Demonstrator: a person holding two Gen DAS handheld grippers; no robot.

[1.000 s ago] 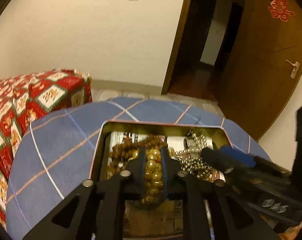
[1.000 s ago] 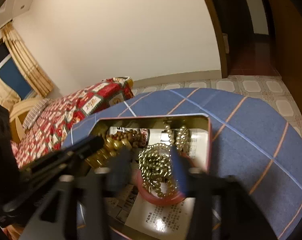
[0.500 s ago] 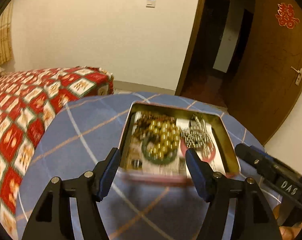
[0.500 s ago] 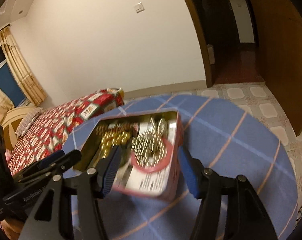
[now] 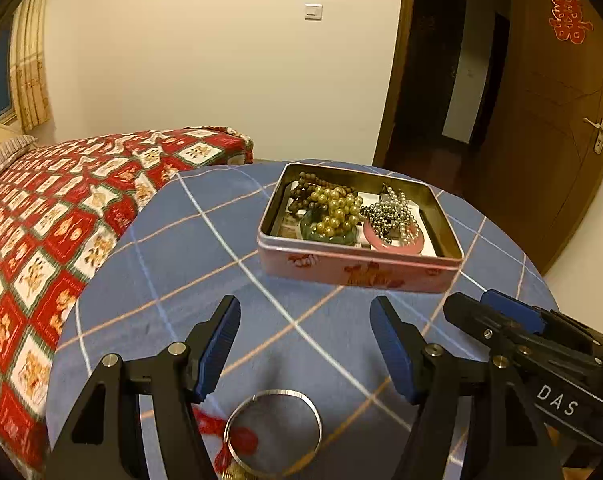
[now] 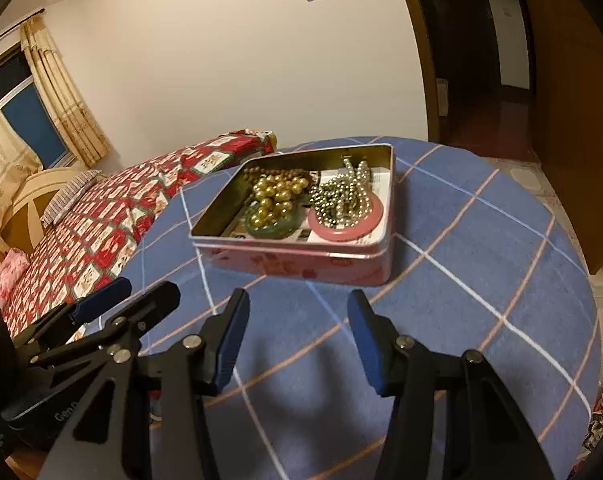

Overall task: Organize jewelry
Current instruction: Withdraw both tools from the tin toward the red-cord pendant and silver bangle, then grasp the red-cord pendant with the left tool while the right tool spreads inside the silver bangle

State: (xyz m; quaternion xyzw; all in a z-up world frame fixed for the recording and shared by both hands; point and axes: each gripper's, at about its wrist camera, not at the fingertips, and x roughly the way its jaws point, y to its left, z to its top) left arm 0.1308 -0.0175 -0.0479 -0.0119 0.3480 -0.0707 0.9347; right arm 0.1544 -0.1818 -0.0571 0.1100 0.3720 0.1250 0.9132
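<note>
Both my grippers were wide open with nothing in them. A silver bangle lay right under my left gripper, between its fingers, beside a red tassel. My right gripper hung over bare blue tablecloth. Further out past both sat the pink tin, holding gold beads, a green bangle, silver beads and a pink bangle.
</note>
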